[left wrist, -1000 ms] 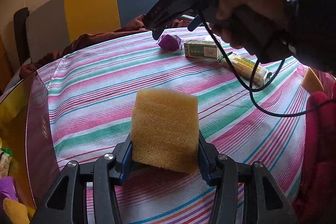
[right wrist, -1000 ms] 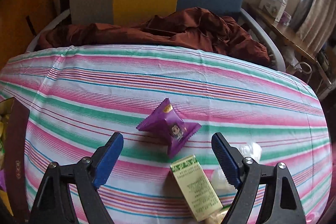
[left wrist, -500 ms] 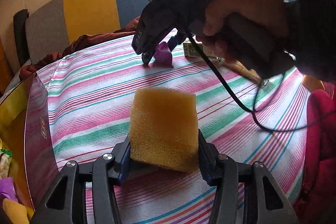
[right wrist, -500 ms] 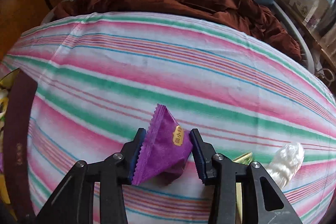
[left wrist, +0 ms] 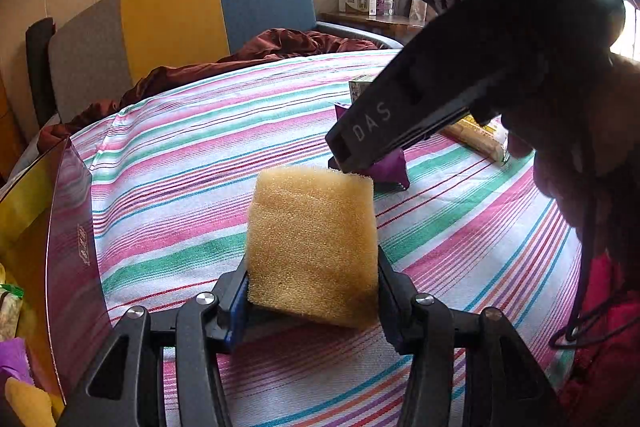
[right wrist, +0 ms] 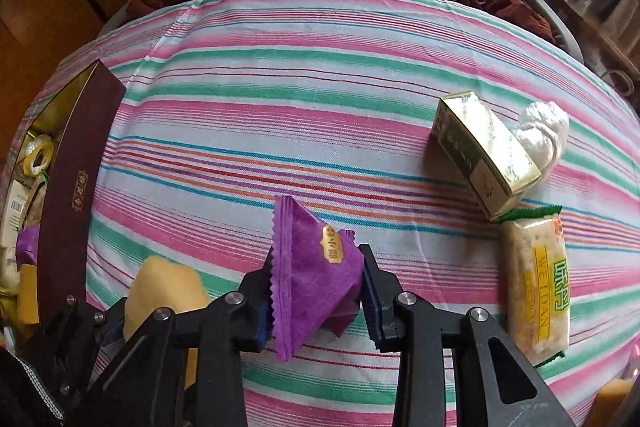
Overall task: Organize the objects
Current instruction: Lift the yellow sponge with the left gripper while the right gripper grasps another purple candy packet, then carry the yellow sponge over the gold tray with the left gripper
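Observation:
My left gripper [left wrist: 312,291] is shut on a yellow sponge block [left wrist: 312,247] and holds it above the striped tablecloth. The sponge also shows low left in the right wrist view [right wrist: 164,295]. My right gripper [right wrist: 316,295] is shut on a purple snack packet [right wrist: 312,275], lifted off the cloth. In the left wrist view the right gripper's body [left wrist: 440,87] hangs just beyond the sponge, with a corner of the purple packet [left wrist: 390,171] showing under it. A dark maroon box [right wrist: 72,195] with several items inside sits at the table's left edge.
A green-and-gold carton [right wrist: 484,155], a white knotted bag [right wrist: 544,135] and a wrapped cracker pack [right wrist: 536,283] lie at the right. Another yellow piece [right wrist: 612,395] sits at the lower right. A chair [left wrist: 180,23] with brown cloth [left wrist: 280,47] stands behind the table.
My right gripper closed on the purple packet, lifted it and carried it left and nearer, close to the left gripper. The left gripper kept hold of the sponge, almost still.

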`<control>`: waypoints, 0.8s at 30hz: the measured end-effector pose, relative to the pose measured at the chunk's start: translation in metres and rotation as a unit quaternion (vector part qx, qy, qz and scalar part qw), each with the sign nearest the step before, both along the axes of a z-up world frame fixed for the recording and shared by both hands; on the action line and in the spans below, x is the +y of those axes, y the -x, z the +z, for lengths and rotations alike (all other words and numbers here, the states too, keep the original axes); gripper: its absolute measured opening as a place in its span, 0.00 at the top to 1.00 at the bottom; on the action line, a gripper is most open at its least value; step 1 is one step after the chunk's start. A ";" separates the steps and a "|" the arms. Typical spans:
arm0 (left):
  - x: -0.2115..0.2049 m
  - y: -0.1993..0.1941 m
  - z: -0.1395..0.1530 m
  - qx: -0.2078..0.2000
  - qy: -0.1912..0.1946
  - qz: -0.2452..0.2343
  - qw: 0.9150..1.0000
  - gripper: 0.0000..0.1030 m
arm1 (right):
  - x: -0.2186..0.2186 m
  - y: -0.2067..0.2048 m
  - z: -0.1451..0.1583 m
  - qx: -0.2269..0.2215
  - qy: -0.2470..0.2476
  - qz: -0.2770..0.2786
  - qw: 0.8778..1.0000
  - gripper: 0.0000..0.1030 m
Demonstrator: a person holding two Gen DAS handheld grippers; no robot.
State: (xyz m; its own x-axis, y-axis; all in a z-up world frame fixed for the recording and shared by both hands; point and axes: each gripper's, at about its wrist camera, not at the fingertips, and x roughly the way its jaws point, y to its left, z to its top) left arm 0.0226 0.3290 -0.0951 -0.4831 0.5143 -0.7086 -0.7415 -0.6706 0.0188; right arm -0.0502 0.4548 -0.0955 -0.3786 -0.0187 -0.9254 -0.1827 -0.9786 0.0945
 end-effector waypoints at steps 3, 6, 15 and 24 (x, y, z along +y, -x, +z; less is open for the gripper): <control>-0.001 0.000 0.001 0.001 0.000 0.001 1.000 0.49 | -0.001 0.002 -0.001 0.003 -0.005 -0.002 1.000 0.65; -0.002 0.001 0.001 0.002 0.001 0.002 1.000 0.48 | -0.003 0.005 0.000 0.004 -0.020 0.007 1.000 0.65; -0.002 0.001 0.001 0.003 0.001 0.002 1.000 0.49 | -0.002 0.014 -0.004 0.003 -0.032 0.017 0.999 0.64; -0.007 0.004 0.004 -0.007 0.001 -0.001 1.000 0.50 | 0.006 0.009 -0.005 0.006 -0.012 0.018 1.000 0.62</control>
State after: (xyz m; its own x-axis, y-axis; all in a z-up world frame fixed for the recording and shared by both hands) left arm 0.0189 0.3223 -0.0910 -0.4715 0.5132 -0.7171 -0.7430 -0.6692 0.0096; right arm -0.0594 0.4607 -0.1005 -0.3885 -0.0107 -0.9214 -0.1473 -0.9864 0.0736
